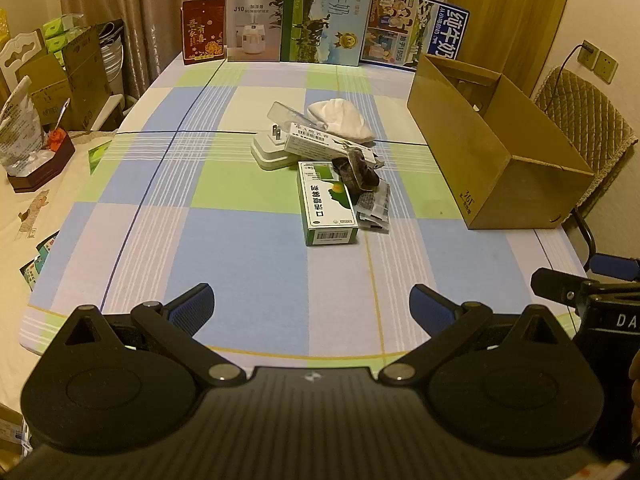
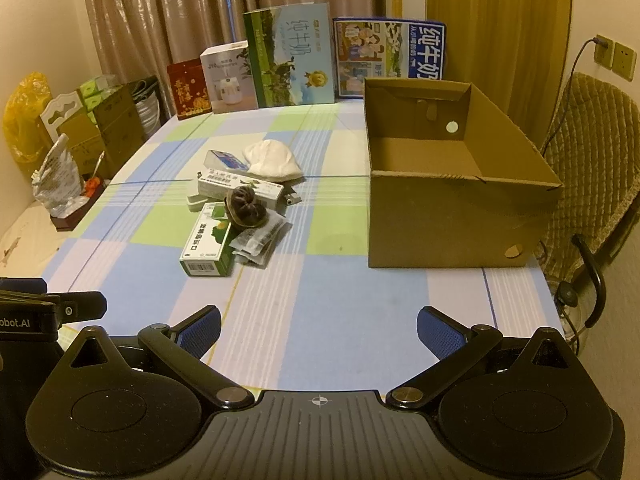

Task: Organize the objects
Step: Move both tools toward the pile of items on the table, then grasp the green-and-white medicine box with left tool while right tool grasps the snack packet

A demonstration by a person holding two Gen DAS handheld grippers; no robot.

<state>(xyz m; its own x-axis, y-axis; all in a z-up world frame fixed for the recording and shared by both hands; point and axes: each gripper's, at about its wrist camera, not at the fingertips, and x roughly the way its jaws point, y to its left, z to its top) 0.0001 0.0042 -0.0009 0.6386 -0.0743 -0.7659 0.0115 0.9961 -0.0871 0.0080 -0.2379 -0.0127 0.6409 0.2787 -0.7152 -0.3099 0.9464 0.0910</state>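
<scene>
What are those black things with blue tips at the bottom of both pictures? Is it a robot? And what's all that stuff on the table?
No robot here. A person holds two grabbing tools, one in each hand, each with a camera looking forward. One picture shows the left gripper, the other the right gripper. Both have their jaws wide open and hold nothing. On the checked tablecloth lies a small pile: a green and white box, a white cloth, a dark curled thing and some packets. Beside the pile stands an open cardboard box, with nothing visible inside.
</scene>
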